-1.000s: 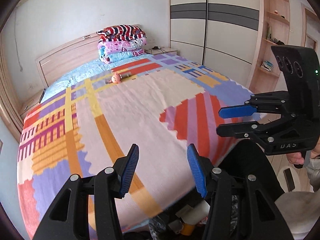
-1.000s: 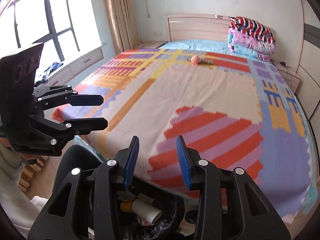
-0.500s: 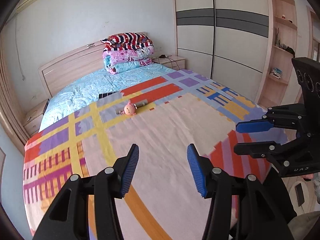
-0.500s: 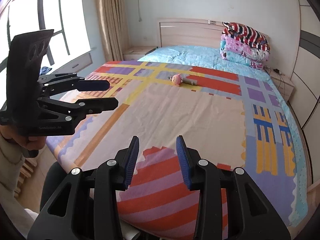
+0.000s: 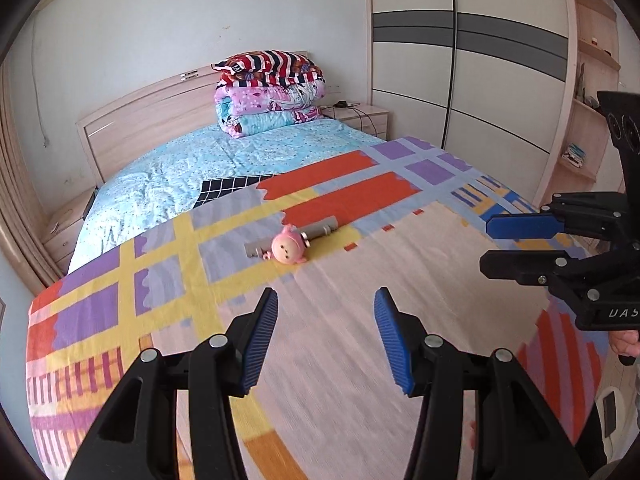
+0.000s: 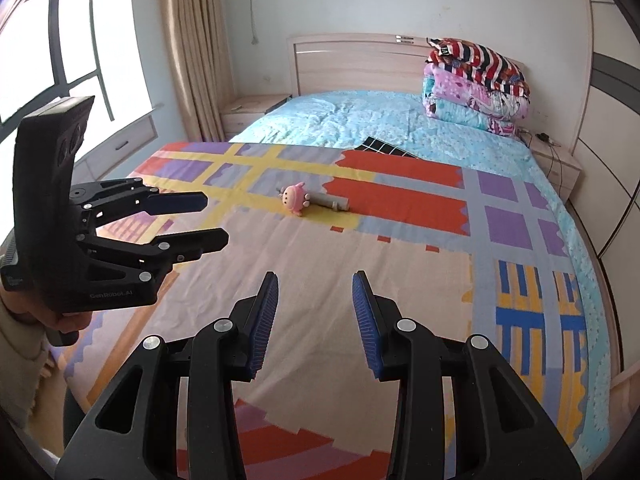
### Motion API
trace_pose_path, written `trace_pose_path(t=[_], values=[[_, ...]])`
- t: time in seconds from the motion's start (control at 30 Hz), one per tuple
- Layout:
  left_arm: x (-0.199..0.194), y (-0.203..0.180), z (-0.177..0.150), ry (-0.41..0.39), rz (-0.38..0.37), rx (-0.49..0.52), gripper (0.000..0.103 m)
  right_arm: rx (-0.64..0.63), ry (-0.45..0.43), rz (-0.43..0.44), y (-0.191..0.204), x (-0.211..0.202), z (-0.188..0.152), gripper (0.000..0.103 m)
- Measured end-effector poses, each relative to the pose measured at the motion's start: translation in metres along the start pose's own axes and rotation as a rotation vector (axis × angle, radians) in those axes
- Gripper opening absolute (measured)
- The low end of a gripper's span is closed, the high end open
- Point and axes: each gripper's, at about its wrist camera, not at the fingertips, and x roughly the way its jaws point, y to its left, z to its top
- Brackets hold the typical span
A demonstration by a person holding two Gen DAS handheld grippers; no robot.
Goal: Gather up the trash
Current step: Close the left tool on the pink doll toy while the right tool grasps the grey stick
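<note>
Left gripper (image 5: 326, 336): blue pads apart, nothing btwn them, over the patchwork bedspread (image 5: 400, 280). Right gripper (image 6: 315, 316): pads apart too, gap a bit narrower, also empty, beside the left one, both aimed up the bed. Ahead, mid-bed on a yellow stripe: small pink plush toy (image 5: 287, 249), touching a grey tube (image 5: 320, 232) lying flat behind it. Well apart from both grippers. Further back: folded quilts (image 5: 272, 92) stacked at the headboard (image 5: 140, 120), wardrobe (image 5: 460, 60) at the side. No bin or other container in view now.
</note>
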Motion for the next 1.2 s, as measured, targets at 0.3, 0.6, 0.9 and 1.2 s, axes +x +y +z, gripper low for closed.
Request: trace_pose_path(t=[0.3,0.6,0.9,1.2], values=[[0.054,0.026,0.015,0.019,-0.023,-0.021,0.048,0.002,0.018,0.046,-0.027,0.055,0.036,0.038],[0.080,0.039,0.028,0.018,-0.056,-0.053,0.048,-0.001,0.059,0.104,-0.035,0.101,0.053,0.038],[0.092,0.041,0.033,0.048,-0.065,-0.032,0.033,-0.033,0.116,0.140,-0.034,0.124,0.058,0.028],[0.088,0.038,0.031,0.075,-0.067,-0.011,0.027,-0.051,0.131,0.144,-0.031,0.122,0.053,0.010]])
